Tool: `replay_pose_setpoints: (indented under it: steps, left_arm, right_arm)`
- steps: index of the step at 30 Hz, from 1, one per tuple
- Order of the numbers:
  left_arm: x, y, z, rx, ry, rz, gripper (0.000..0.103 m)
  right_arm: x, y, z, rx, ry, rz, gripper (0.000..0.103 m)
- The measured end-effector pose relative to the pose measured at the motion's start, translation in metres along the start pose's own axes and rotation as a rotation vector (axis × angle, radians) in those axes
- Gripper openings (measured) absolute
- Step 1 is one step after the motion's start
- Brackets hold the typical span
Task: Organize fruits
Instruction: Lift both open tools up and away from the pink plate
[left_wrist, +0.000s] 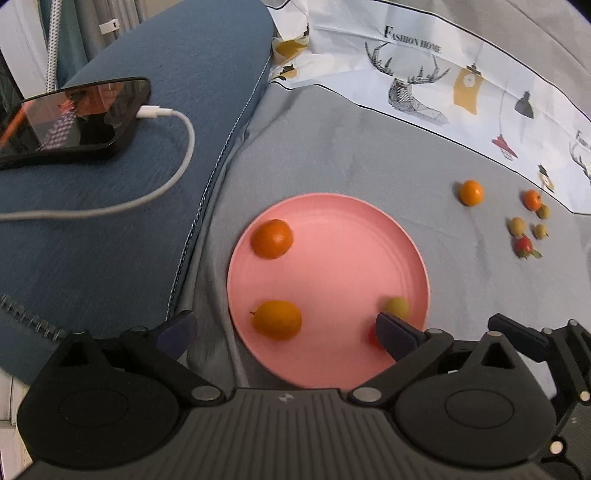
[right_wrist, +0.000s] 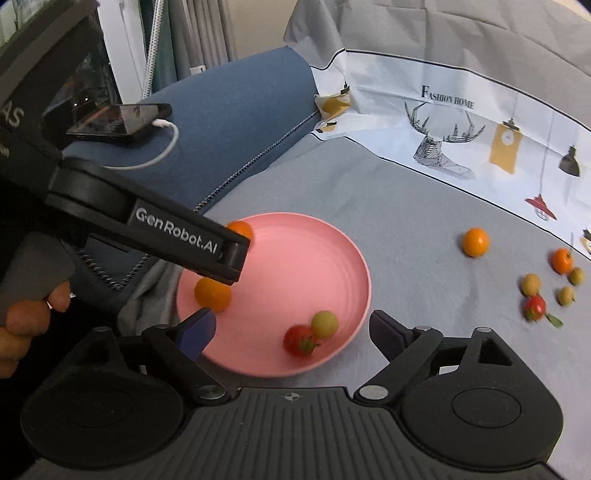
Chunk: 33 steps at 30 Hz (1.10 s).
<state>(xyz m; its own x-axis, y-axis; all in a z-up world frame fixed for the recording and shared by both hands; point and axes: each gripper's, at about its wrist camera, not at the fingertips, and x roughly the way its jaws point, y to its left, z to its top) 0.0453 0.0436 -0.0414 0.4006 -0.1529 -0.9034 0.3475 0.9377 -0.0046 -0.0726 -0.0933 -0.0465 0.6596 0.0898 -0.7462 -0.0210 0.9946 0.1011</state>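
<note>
I'm working in a home: a grey bedsheet (left_wrist: 332, 147), blue cushion (left_wrist: 110, 240) with a charging phone (left_wrist: 74, 118) (curtains behind), "Fashion Home" printed cloth (right_wrist: 461, 122).

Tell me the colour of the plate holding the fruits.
Pink: the plate shows best in the left wrist view.

Between and just ahead of the right gripper's (right_wrist: 291, 332) spread jaws sits the plate (right_wrist: 332, 254), holding a strawberry (right_wrist: 300, 340) touching a small round fruit (right_wrist: 324, 324), with two oranges (right_wrist: 213, 294) toward its left. Right of the jaws, more fruit (right_wrist: 475, 242) lies on the cloth (right_wrist: 406, 206). A phone (right_wrist: 118, 120) lies far left, behind.
</note>
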Motion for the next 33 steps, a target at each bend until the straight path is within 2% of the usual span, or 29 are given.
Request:
replay_pose_setpoints:
  steps: [7, 15, 25, 33]
  left_arm:
    - [-0.045, 0.0, -0.041, 0.03, -0.023, 0.019, 0.103]
    - [-0.09, 0.01, -0.089, 0.006, -0.07, 0.043, 0.103]
    - [-0.132, 0.006, -0.122, 0.019, -0.144, 0.053, 0.103]
    - [-0.151, 0.001, -0.14, 0.023, -0.176, 0.051, 0.103]
  right_arm:
    - [-0.056, 0.013, -0.012, 0.01, -0.003, -0.039, 0.097]
    - [-0.109, 0.022, -0.031, 0.068, -0.014, -0.071, 0.098]
    - [-0.161, 0.037, -0.052, 0.073, -0.108, -0.081, 0.098]
    - [-0.185, 0.042, -0.065, 0.074, -0.149, -0.074, 0.098]
